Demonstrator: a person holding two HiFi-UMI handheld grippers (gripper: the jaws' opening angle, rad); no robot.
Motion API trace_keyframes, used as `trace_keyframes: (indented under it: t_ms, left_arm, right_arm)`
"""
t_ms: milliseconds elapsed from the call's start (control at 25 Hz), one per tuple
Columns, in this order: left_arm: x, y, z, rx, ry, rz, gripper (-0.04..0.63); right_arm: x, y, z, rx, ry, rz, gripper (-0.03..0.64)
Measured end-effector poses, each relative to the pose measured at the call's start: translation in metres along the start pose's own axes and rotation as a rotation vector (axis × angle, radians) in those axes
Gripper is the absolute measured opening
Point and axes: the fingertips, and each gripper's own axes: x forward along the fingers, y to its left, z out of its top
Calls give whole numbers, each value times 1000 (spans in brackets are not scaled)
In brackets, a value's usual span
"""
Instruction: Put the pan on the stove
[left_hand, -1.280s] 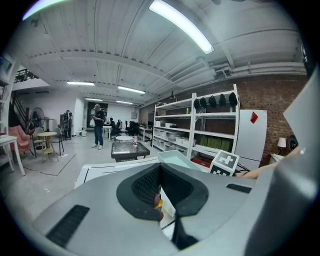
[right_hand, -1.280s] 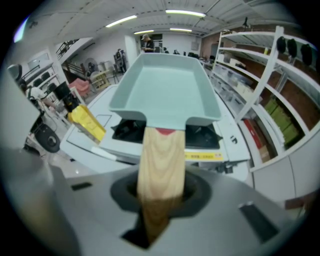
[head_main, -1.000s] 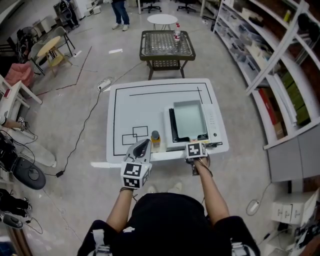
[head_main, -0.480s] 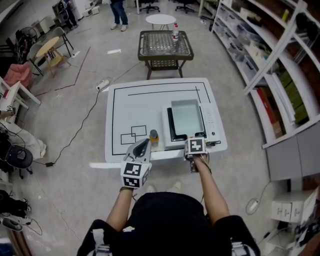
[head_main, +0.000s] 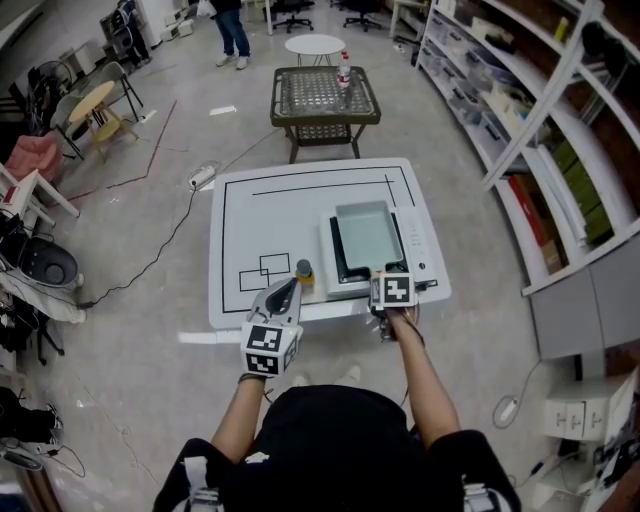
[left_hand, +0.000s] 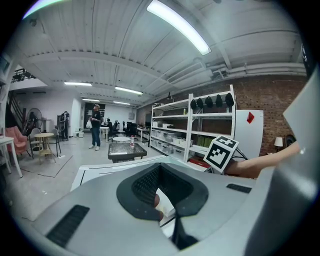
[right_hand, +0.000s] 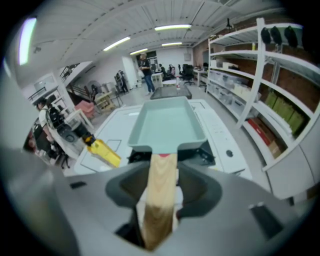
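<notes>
A pale teal rectangular pan (head_main: 365, 232) sits on the black top of a white stove (head_main: 421, 250) at the table's right. Its wooden handle (right_hand: 161, 185) points toward me over the table's near edge. My right gripper (head_main: 383, 278) is at that handle. In the right gripper view its jaws (right_hand: 162, 172) have just been opening, and the handle lies loose between them with dark gaps on both sides. The pan (right_hand: 167, 127) fills the middle of that view. My left gripper (head_main: 287, 288) hovers at the near edge, left of the stove, shut and empty.
A yellow bottle (head_main: 303, 274) stands on the white table (head_main: 260, 215) just left of the stove, close to the left gripper. Black outlines mark the tabletop. A wicker table (head_main: 324, 92) with a bottle stands beyond. Shelves (head_main: 540, 130) line the right side.
The right gripper has risen a little at the pan's handle and its jaws have let go of it. The pan and the left gripper have stayed where they were.
</notes>
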Motion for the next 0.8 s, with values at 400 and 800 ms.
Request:
trace_keyframes:
  t_ms: [400,800]
  left_arm:
    - [0,-6,21,39,-21,-13,25]
    - [-17,-16,95,101,-140,-19,25]
  right_arm:
    - [-63,-1,56,-101,-248,-20,176]
    - [-154,26,114,-165,-541,10,44]
